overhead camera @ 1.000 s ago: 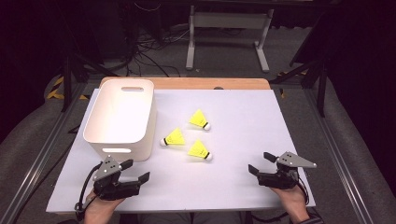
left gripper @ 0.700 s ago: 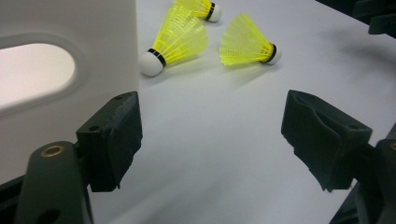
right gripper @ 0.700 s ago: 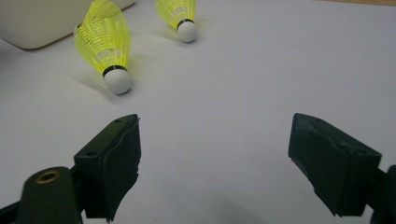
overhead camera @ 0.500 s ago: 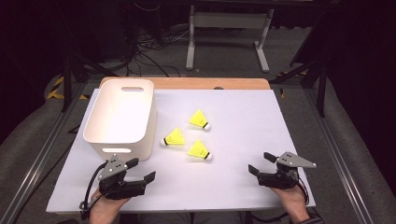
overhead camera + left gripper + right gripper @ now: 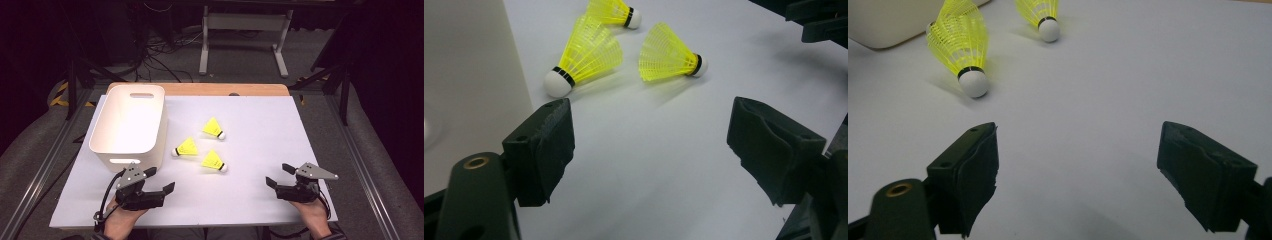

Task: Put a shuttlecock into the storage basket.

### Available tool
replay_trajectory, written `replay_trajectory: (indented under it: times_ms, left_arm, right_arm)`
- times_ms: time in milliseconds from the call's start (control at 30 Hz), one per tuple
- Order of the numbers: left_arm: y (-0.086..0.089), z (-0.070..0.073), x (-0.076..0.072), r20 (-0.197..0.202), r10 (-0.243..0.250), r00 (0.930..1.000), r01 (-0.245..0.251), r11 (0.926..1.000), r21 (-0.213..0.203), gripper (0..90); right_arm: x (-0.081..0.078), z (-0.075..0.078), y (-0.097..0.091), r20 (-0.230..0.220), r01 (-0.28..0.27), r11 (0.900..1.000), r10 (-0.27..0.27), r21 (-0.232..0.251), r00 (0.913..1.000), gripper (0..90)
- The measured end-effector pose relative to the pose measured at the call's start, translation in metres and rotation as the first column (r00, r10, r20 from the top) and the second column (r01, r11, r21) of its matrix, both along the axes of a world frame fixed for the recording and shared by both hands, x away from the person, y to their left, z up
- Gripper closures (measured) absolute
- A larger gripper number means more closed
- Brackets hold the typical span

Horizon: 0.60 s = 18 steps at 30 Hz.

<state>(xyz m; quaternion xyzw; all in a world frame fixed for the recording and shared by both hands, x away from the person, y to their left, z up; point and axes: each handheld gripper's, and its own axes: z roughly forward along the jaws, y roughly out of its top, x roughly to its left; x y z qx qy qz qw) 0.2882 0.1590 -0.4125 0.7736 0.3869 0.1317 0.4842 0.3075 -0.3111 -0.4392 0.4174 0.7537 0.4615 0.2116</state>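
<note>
left claw wide open, has edged forward toward shuttlecocks | right claw open, unmoved | three shuttlecocks lie on counter beside bin | judged: approach begun, nothing picked up

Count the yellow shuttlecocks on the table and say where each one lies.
3. One shuttlecock lies nearest the white bin, one farther back, one nearest the person. The bin's visible inside holds none.
</note>
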Motion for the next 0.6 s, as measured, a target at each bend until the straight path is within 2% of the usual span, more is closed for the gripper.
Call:
replay_trajectory:
  times_ms: [233,600]
  left_arm:
    - [-0.009,0.003,0.003,-0.006,-0.024,0.9997,0.024,0.9997,0.01,20.3]
    - [-0.023,0.003,0.01,0.003,-0.028,0.9996,0.028,0.9996,0.009,20.6]
  right_arm:
    - [0.0,0.0,0.0,0.002,-0.002,1.0,0.002,-0.002,1.0,17.6]
    - [0.0,0.0,0.0,-0.002,-0.003,1.0,0.002,-0.003,1.0,17.6]
